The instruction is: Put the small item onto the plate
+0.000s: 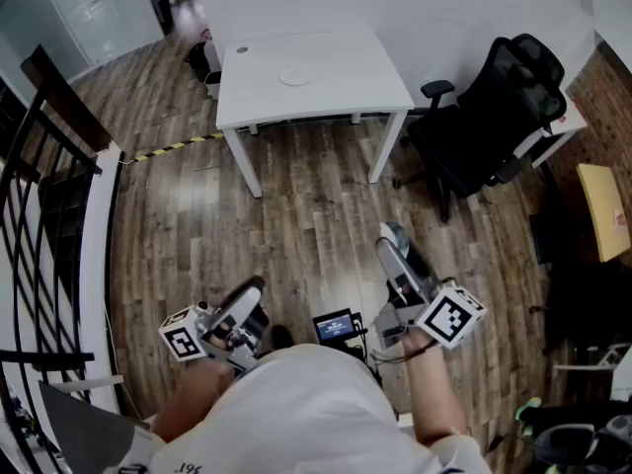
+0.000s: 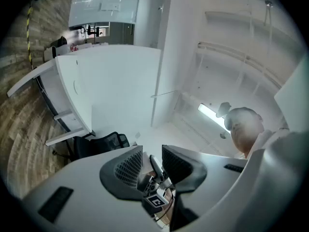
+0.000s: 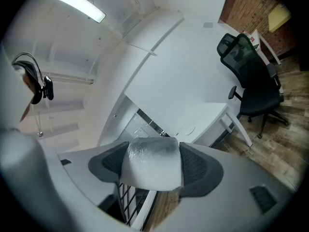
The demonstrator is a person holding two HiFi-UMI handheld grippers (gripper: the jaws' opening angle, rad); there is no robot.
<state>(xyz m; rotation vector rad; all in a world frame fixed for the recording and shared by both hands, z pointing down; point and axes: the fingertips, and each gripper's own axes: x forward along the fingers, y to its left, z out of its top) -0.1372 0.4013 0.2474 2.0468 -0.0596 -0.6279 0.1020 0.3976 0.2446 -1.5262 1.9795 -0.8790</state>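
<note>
Plate on white table, top centre of head view: too small for any detail. Dark dot at the table's upper left corner: unidentifiable. Pale block between right gripper pads: cannot tell what it is. Yellow board cut by right edge. White shirt cut by bottom edge.

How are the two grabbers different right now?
The right gripper is clamped on a pale, shiny small item, while the left gripper has nothing between its jaws. The right gripper's jaws stand wider apart than the left gripper's. Both have dark ribbed jaws, and both are away from the white table with the plate.
</note>
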